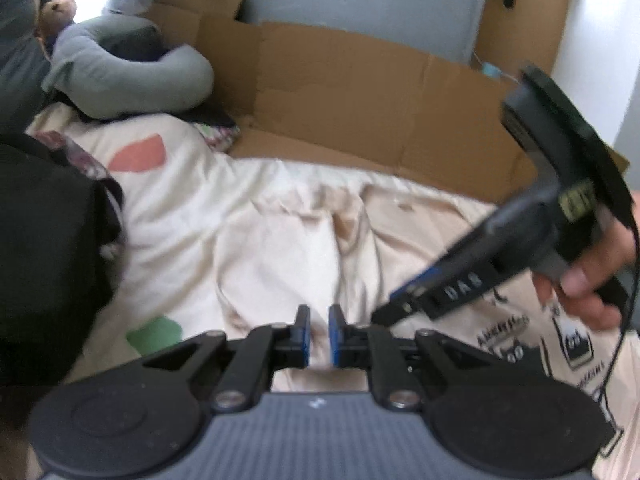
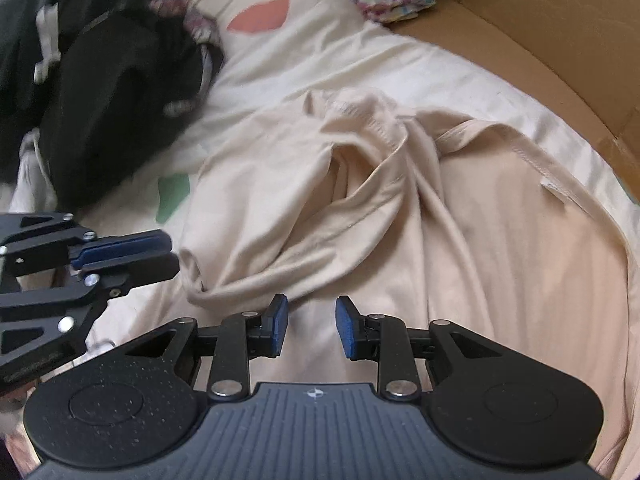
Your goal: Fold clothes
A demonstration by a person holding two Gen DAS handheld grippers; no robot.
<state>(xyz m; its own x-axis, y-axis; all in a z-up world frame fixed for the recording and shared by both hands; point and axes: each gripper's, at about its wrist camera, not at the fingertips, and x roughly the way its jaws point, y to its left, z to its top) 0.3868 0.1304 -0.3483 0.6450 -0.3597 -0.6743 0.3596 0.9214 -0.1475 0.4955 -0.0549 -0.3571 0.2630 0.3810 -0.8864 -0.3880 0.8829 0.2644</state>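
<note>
The left gripper [image 1: 319, 334], nearly pressed together, and the right gripper [image 2: 311, 330], spread, both hold nothing. The beige shirt [image 2: 500, 240] lies bunched; pinching a loose ridge could gather several layers and skew the fold.

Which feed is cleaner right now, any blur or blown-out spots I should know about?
Left wrist view: soft motion blur, the right gripper smeared, window glare blowing out the top left corner. Right wrist view: sharper on the beige shirt, even light, the black garment slightly blurred; both bend toward the edges.

beige shirt [image 2: 480, 220], black print
</note>
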